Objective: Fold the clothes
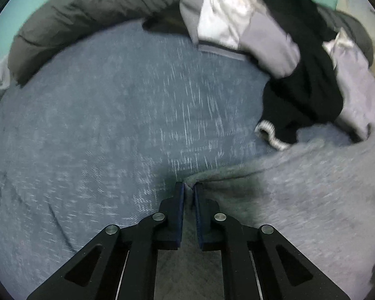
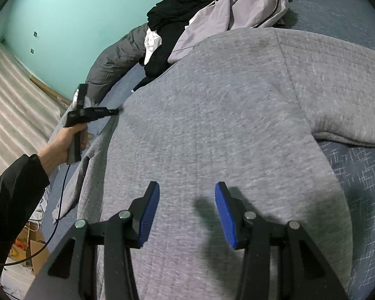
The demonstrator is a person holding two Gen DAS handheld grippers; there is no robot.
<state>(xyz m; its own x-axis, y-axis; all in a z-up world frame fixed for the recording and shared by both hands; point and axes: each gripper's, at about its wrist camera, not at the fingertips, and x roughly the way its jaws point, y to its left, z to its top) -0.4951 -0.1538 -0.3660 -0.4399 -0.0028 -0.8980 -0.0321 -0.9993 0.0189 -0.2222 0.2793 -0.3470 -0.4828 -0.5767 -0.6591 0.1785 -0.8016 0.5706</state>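
Observation:
A grey sweatshirt lies spread over the blue bedcover, one sleeve stretching to the right. My left gripper is shut on the sweatshirt's edge, a fold of grey cloth pinched between its blue pads. In the right wrist view that same left gripper, held by a hand, grips the garment's left edge. My right gripper hovers open above the sweatshirt's lower middle, with nothing between its fingers.
A heap of other clothes, black and lilac-grey, sits at the far end of the bed. A dark grey duvet runs along the turquoise wall. Cardboard boxes and a cable lie left of the bed.

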